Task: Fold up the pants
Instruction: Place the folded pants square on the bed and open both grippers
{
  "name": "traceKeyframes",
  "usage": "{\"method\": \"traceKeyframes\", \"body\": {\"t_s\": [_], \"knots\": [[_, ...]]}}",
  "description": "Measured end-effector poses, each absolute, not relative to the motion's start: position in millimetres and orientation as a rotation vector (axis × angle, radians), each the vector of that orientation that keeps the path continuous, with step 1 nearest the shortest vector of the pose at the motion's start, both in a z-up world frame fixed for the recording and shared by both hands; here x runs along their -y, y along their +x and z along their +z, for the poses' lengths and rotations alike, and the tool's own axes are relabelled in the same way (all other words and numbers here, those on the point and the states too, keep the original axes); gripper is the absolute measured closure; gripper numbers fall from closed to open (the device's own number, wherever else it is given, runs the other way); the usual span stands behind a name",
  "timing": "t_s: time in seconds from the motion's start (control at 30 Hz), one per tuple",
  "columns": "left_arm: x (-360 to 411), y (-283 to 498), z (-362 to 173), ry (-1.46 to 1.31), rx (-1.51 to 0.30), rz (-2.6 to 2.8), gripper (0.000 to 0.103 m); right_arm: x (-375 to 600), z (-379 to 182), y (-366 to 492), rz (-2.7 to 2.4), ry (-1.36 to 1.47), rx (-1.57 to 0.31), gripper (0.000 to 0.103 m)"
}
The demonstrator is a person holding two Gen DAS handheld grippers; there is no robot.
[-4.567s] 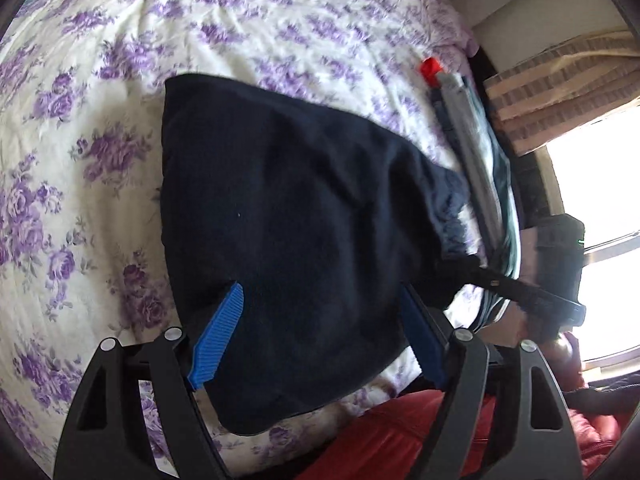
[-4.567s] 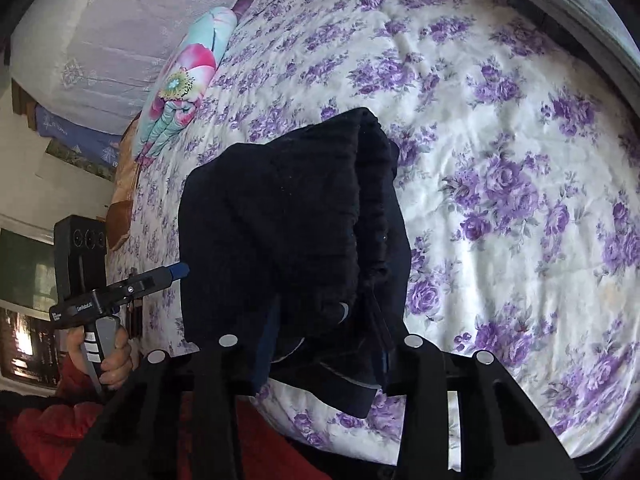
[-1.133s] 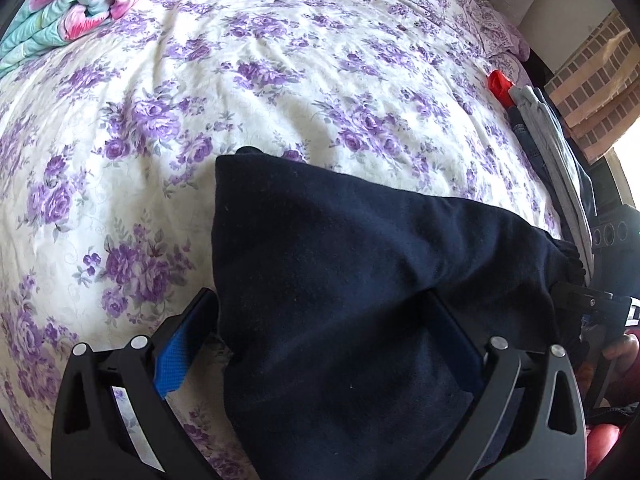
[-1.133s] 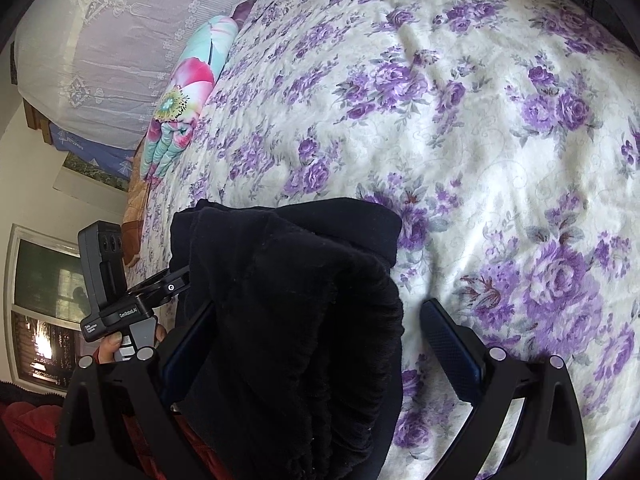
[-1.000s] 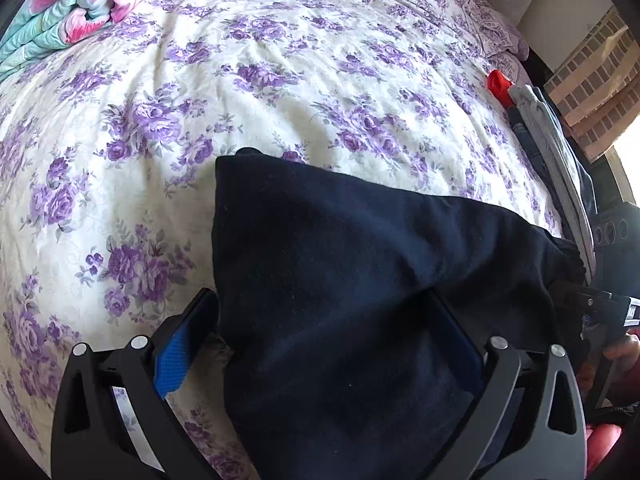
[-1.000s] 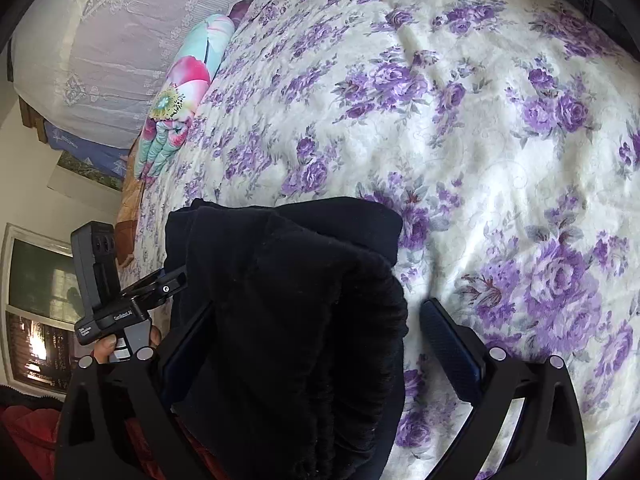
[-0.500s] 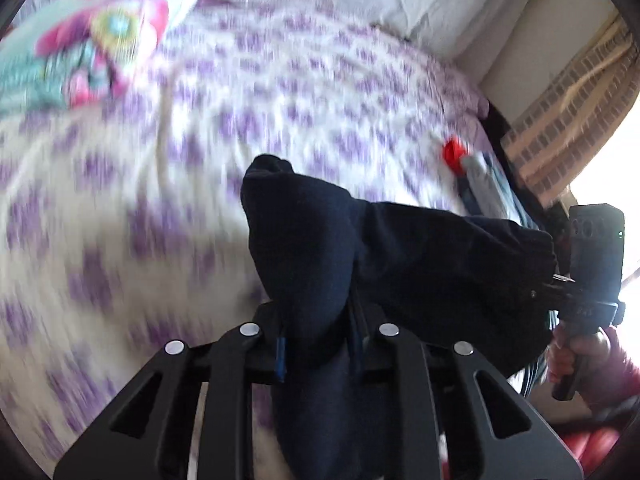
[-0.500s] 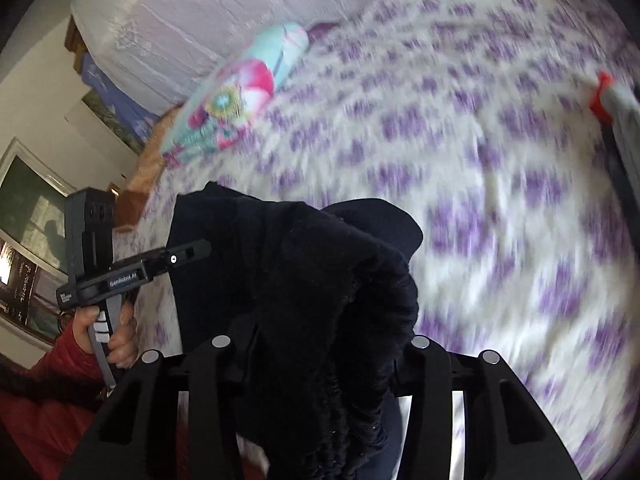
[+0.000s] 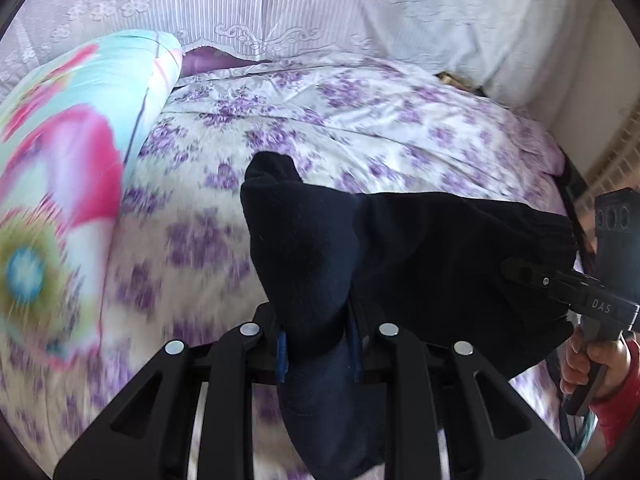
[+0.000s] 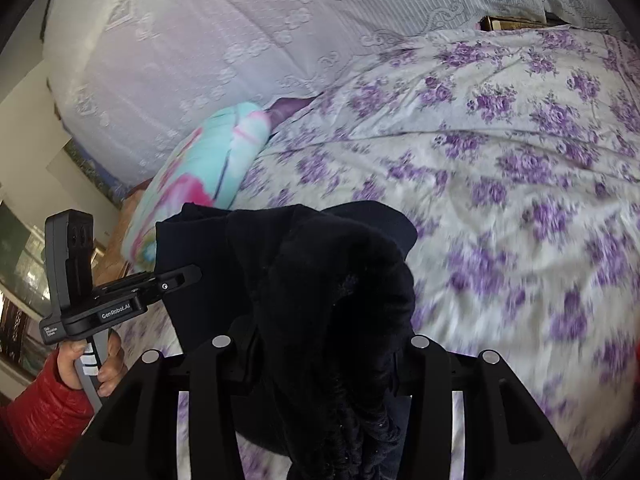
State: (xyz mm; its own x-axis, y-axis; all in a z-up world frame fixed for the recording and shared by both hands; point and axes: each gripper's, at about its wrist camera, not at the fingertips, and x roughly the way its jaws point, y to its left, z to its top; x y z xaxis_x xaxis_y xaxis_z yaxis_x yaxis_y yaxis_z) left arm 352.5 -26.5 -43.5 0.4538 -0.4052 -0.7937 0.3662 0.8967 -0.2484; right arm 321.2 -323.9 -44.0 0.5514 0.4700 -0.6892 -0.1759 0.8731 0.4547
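Lift step: left gripper [image 9: 320,354] and right gripper [image 10: 320,364] each clamp the pants [image 9: 420,256]. Next, lay them flat toward 12 o'clock.

The bed [image 9: 400,128] wears a white sheet with purple flowers. A turquoise-and-pink floral pillow [image 9: 80,152] lies on its left side, beside the far lace-draped headboard [image 9: 280,4].

bed: purple-flowered sheet [image 9: 400,128] | floral pillow [image 9: 72,152] – left | lace curtain [image 10: 200,40] – behind
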Motion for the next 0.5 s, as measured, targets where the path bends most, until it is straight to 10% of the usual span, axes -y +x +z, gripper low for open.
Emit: {"method": "traceKeyframes", "body": {"t_s": [0.13, 0.27, 0.5], "knots": [[39, 387, -65, -0.050, -1.017, -0.419, 0.077, 328, -66, 354, 0.331, 0.332, -0.926, 0.054], [35, 378, -82, -0.043, -1.025, -0.318, 0.032, 333, -92, 344, 0.121, 0.169, -0.943, 0.032], [35, 302, -110, 0.022, -1.088, -0.307, 0.016, 306, -103, 271, -0.061, -0.175, -0.910, 0.003]]}}
